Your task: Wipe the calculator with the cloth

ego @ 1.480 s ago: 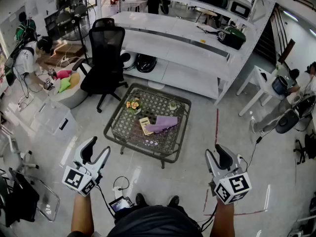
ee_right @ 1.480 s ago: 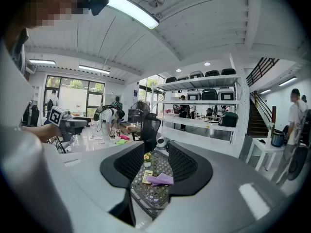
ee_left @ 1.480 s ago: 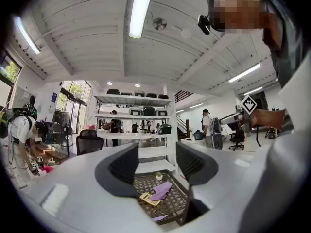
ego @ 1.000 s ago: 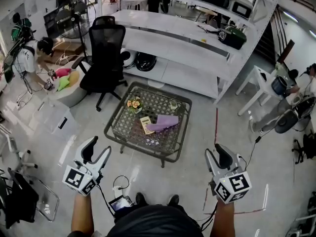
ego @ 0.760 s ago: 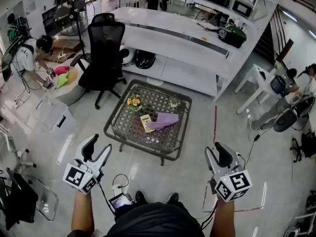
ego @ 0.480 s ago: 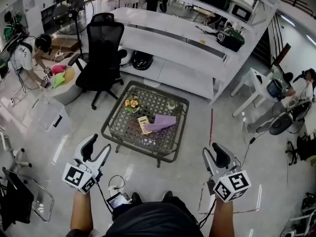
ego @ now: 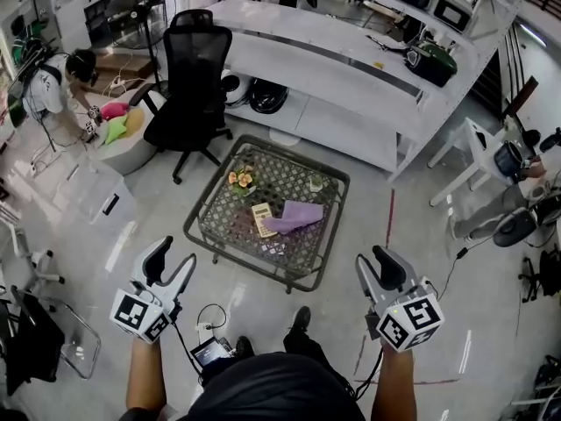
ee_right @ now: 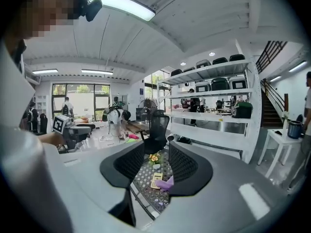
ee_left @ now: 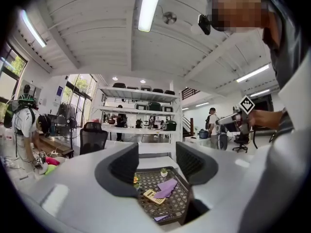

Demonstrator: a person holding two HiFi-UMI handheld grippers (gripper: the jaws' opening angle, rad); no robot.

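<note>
A yellow calculator [ego: 262, 219] lies on a low wire-mesh table [ego: 246, 260], with a purple cloth [ego: 296, 216] beside it on the right, its edge touching the calculator. Both hand-held grippers hover well short of the table, near the person's body. My left gripper [ego: 173, 267] is open and holds nothing; between its jaws in the left gripper view [ee_left: 158, 166] I see the calculator [ee_left: 150, 194] and cloth [ee_left: 167, 186] far ahead. My right gripper [ego: 379, 270] is also open and empty, and its own view [ee_right: 156, 166] frames the calculator [ee_right: 156, 179] and cloth [ee_right: 166, 183].
A small flower pot [ego: 239, 181] and a little cup [ego: 316, 183] stand at the table's far side. A black office chair [ego: 193, 86] is behind the table on the left, and long white shelving [ego: 351, 60] runs across the back. A person [ego: 53, 90] crouches far left.
The person has stepped toward the table, one foot now forward. Both grippers have come slightly forward with them; the right one has shifted a little left. The jaws look unchanged.
</note>
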